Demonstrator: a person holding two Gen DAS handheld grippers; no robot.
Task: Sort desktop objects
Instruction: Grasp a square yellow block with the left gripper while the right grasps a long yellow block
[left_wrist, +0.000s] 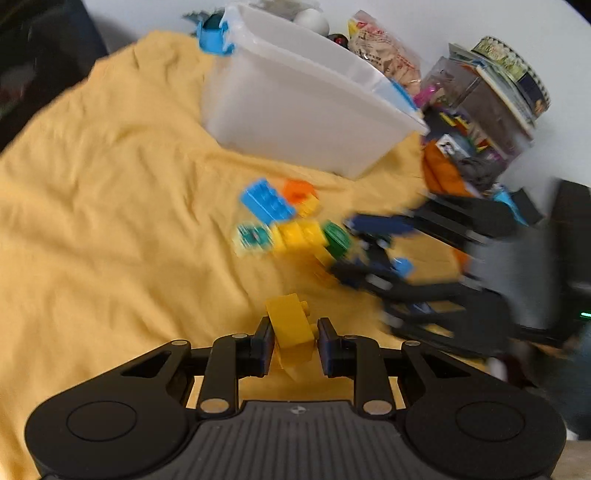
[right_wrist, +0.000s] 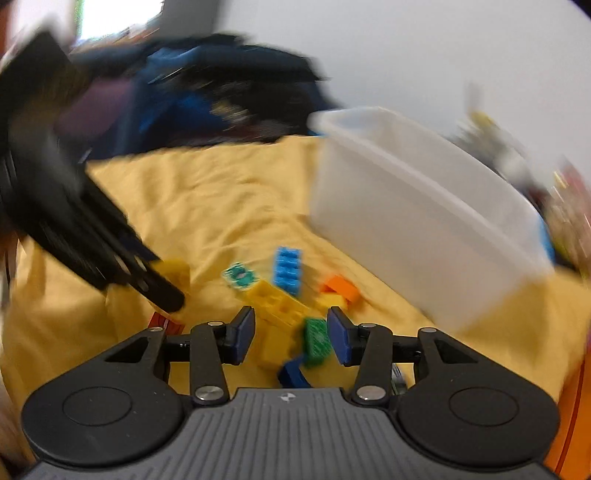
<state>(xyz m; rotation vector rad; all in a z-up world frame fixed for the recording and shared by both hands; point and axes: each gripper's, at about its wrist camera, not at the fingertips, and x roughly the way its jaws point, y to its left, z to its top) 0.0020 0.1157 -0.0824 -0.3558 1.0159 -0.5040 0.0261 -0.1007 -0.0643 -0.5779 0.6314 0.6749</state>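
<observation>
Cloth: a yellow cloth (left_wrist: 92, 229) lies under everything, creased; I give every place from the white bin.
My left gripper (left_wrist: 293, 345): my jaws are clamped on a yellow brick (left_wrist: 290, 325), which sits tilted between my pads, on the near side of the bin and well apart from it.
Brick pile: a blue brick (left_wrist: 266, 201), an orange brick (left_wrist: 299, 190), a teal piece (left_wrist: 253, 236), a yellow block (left_wrist: 299, 234) and a green brick (left_wrist: 337, 240) lie together on the cloth just in front of the bin.
White bin (left_wrist: 306, 107): translucent, with a blue clip (left_wrist: 212, 37) at its far left corner; what it holds I cannot tell.
My right gripper (right_wrist: 291, 334): my jaws stand apart, pressing nothing; the green brick (right_wrist: 317, 341) lies between my pads against the right one, and a dark blue piece (right_wrist: 293, 373) sits just below it, in front of the bin.
Clutter: snack bags (left_wrist: 384, 55) and stacked boxes (left_wrist: 491, 96) crowd the bin's right side, blurred.
</observation>
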